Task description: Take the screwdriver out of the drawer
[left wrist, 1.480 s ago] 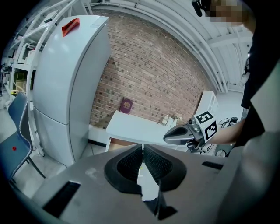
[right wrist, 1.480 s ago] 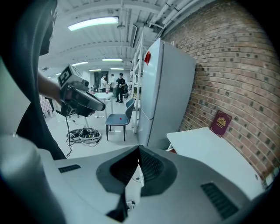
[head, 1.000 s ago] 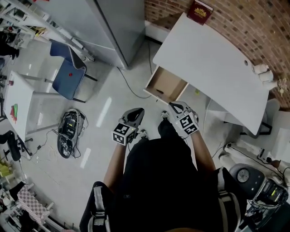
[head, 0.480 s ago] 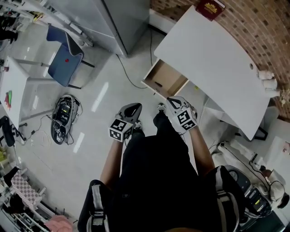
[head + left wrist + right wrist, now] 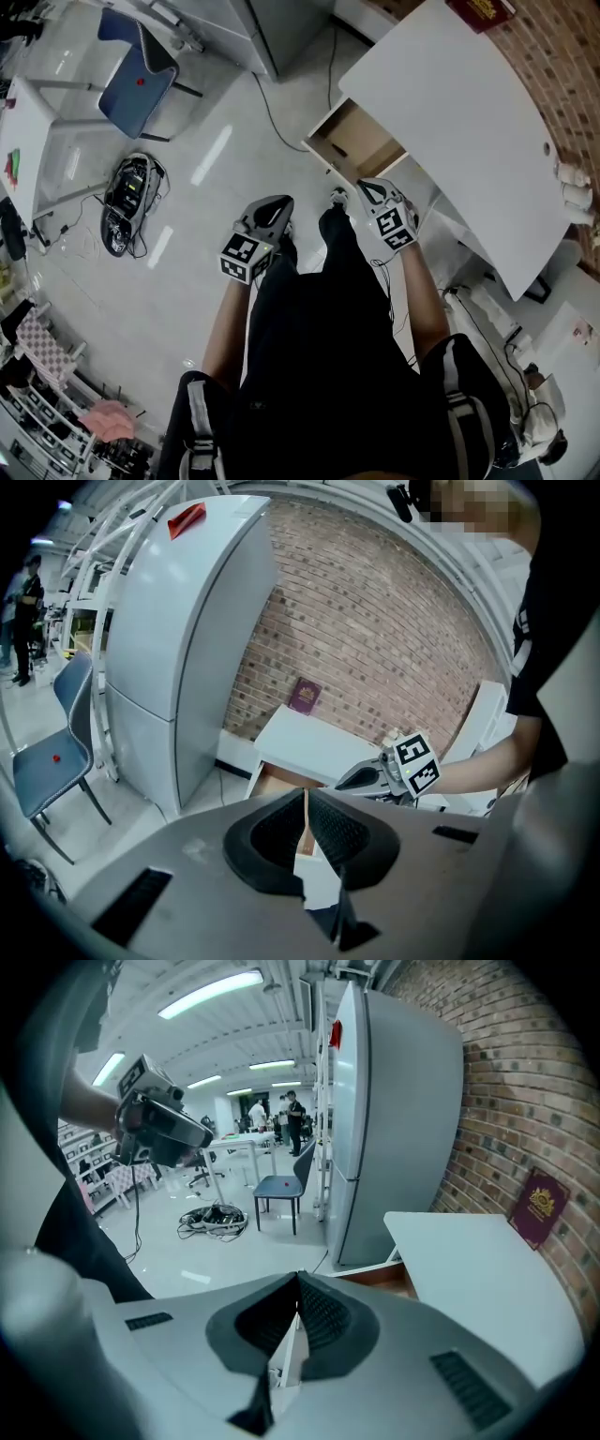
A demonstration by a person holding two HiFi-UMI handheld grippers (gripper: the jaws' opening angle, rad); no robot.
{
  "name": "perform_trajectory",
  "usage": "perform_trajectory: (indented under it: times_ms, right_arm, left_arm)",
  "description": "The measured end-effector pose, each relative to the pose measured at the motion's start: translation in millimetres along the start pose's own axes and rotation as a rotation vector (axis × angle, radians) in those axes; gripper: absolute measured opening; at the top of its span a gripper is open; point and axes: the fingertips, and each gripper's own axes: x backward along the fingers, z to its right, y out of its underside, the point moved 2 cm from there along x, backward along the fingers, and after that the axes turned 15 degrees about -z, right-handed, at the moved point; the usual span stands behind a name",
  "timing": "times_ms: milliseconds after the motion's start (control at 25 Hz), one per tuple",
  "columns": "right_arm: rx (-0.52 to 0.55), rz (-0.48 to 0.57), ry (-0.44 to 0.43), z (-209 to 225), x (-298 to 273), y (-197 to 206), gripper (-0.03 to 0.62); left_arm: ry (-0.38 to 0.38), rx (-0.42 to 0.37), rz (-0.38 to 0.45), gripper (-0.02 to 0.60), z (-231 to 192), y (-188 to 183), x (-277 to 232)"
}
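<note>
The wooden drawer [image 5: 364, 142] stands pulled out from under the white desk [image 5: 450, 112]. A small dark thing [image 5: 338, 150] lies near its front wall; I cannot tell whether it is the screwdriver. My left gripper [image 5: 277, 204] is held in front of my body, shut, nothing between its jaws, well short of the drawer. My right gripper [image 5: 364, 190] is shut and empty too, just below the drawer's front corner. In the left gripper view its own jaws [image 5: 305, 797] meet, with the drawer [image 5: 274, 785] and right gripper [image 5: 380, 776] beyond. The right gripper [image 5: 298, 1283] points past the drawer's edge [image 5: 382, 1281].
A dark red booklet [image 5: 480, 9] lies at the desk's far end, white rolls [image 5: 574, 187] at its right. A grey fridge [image 5: 187, 639] stands left of the desk, a blue chair [image 5: 139, 70] further left. A cable pile [image 5: 127, 202] and a cord [image 5: 272, 103] lie on the floor.
The desk and drawer have slid up and right in the head view as my head turned. Both grippers stay shut, held in front of my body, the right one nearer the drawer.
</note>
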Motion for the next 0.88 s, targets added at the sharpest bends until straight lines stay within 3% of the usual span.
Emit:
perform_trajectory:
  times_ms: [400,720,880]
  right_arm:
    - [0.031,-0.076,-0.061,9,-58,23,0.057]
    - [0.014,-0.135,-0.098,17,-107,43,0.055]
    - [0.001,-0.198,-0.070,30,-139,55,0.055]
  left_arm:
    - [-0.011,0.040,0.023,0.023,-11,-5,-9]
    - [-0.011,0.066,-0.044,0.023,-28,26,-48]
    - [-0.009,0.087,-0.065,0.023,-33,38,-63]
